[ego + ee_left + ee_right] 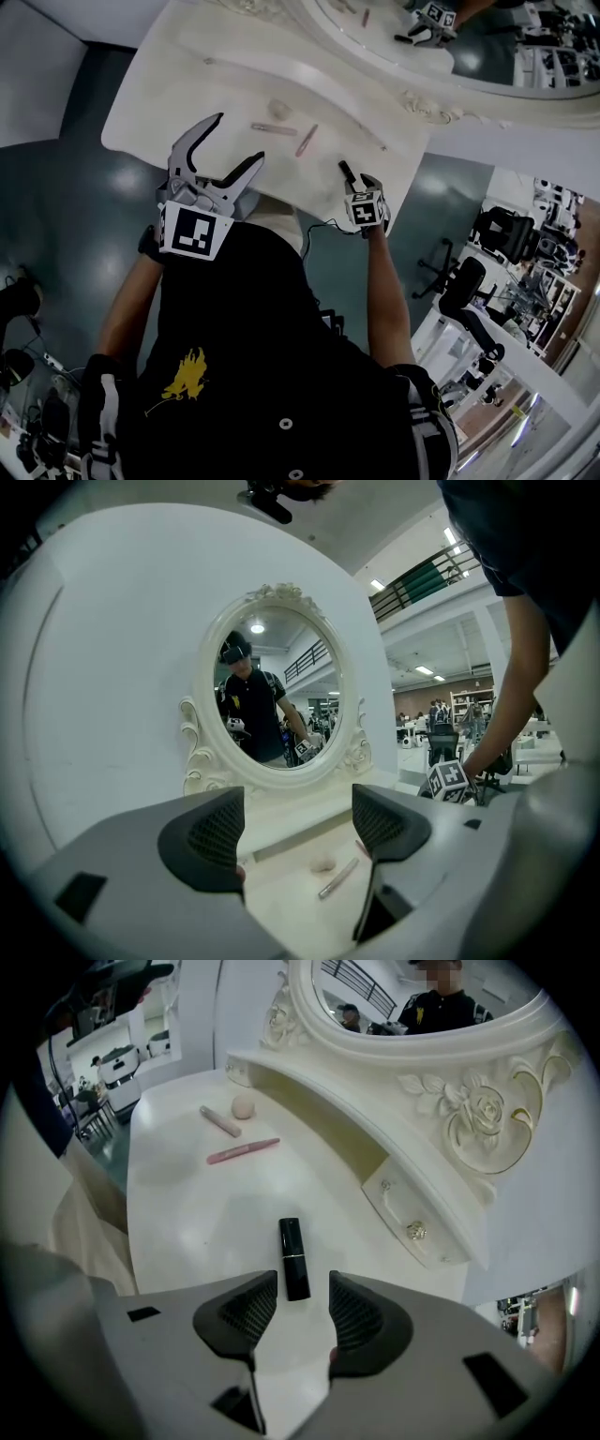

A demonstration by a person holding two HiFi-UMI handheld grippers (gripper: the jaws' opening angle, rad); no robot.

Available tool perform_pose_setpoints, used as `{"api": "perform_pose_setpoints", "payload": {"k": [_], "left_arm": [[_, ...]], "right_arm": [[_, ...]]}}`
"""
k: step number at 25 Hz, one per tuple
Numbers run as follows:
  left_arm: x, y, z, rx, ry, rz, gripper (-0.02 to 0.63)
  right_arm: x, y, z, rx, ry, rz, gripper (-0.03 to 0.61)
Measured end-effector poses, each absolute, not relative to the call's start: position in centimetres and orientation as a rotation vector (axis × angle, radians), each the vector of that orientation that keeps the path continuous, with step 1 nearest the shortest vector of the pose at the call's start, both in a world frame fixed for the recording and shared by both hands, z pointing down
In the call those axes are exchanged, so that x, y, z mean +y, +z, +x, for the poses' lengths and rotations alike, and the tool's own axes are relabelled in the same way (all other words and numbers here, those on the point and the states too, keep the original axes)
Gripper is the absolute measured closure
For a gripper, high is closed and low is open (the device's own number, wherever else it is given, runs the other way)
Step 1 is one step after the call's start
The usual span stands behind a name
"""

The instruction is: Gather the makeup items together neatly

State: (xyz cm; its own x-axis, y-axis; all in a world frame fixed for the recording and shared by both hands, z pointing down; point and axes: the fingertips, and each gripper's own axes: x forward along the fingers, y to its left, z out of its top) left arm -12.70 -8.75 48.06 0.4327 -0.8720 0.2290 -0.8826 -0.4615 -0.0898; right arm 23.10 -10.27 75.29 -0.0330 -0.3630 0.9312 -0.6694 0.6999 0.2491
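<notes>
Right gripper view: right fingers (246,1314) half-open astride black lipstick (293,1258), no contact; left fingers (208,834) wide, empty.

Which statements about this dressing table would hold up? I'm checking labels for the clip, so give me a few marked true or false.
1. The black lipstick lies on the white table, its near end between the right gripper's parted jaws. True.
2. The left gripper is shut on something. False: its jaws stand apart with nothing between them.
3. The pink stick touches the lipstick. False: they lie clearly apart.
4. An oval mirror stands at the back of the table. True.
</notes>
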Motion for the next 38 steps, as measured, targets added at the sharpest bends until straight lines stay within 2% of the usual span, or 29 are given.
{"api": "perform_pose_setpoints", "payload": {"k": [5,9,15,20,29,38], "left_arm": [[-8.7,47.7,-12.8,-1.602,0.404,2.645,0.247],[-9.3,46.8,-12.8,-1.638,0.428,2.701,0.252],[-9.1,46.8,-12.0,-1.633,0.405,2.706,0.253],[-8.2,47.4,-11.6,-1.573,0.451,2.749,0.253],[-8.4,46.5,-12.5,-1.61,0.432,2.779,0.256],[-8.4,45.3,-10.2,-1.604,0.381,2.849,0.273]], "right_arm": [[-9.8,76.2,22.4,-1.653,0.342,0.796,0.396],[-9.8,77.1,22.4,-1.659,0.395,0.774,0.471],[-9.0,76.6,22.5,-1.659,0.641,0.886,0.472],[-9.6,75.1,21.2,-1.698,0.863,1.201,0.474],[-10.5,73.0,18.8,-1.706,0.934,1.66,0.474],[-13.5,69.5,17.5,-1.767,0.901,1.756,0.474]]}}
